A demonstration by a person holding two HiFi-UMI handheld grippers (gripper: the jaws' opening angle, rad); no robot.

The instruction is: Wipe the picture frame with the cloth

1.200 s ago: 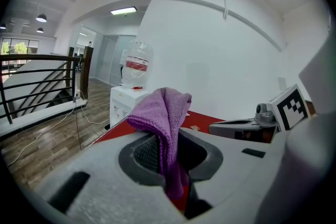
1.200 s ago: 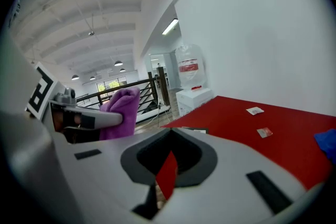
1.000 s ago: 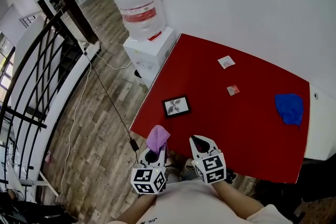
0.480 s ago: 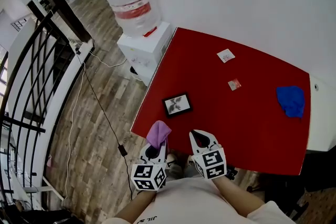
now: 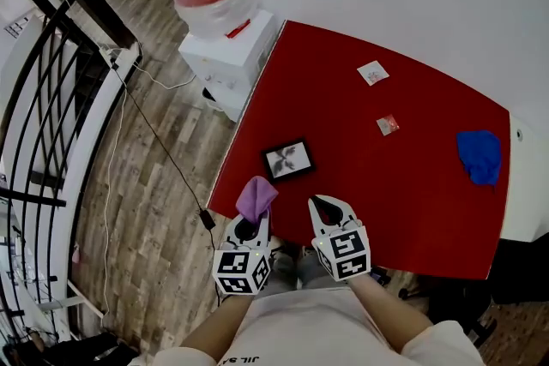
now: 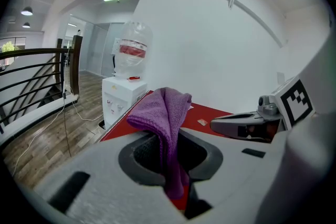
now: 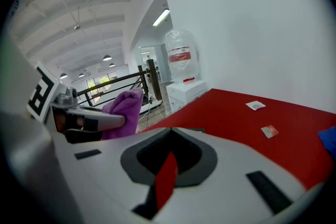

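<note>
A small black picture frame (image 5: 287,159) lies flat near the left front edge of the red table (image 5: 412,193). My left gripper (image 5: 251,221) hovers just short of the table's near edge and is shut on a purple cloth (image 5: 256,197). The cloth (image 6: 169,113) stands up out of its jaws. My right gripper (image 5: 325,208) is beside it over the near edge, shut with nothing in it. In the right gripper view, only a thin red sliver of table shows between the jaws of the right gripper (image 7: 168,165), and the purple cloth (image 7: 123,110) is at its left.
A blue cloth (image 5: 479,155) lies at the table's far right. Two small cards (image 5: 372,73) (image 5: 388,125) sit further back. A white water dispenser (image 5: 225,47) stands off the table's left corner, with a cable on the wooden floor (image 5: 146,176) and a black railing (image 5: 43,124).
The head view has drifted a little, so the table sits slightly higher in the picture. Both grippers keep their places at the near edge, with the cloth still in the left one.
</note>
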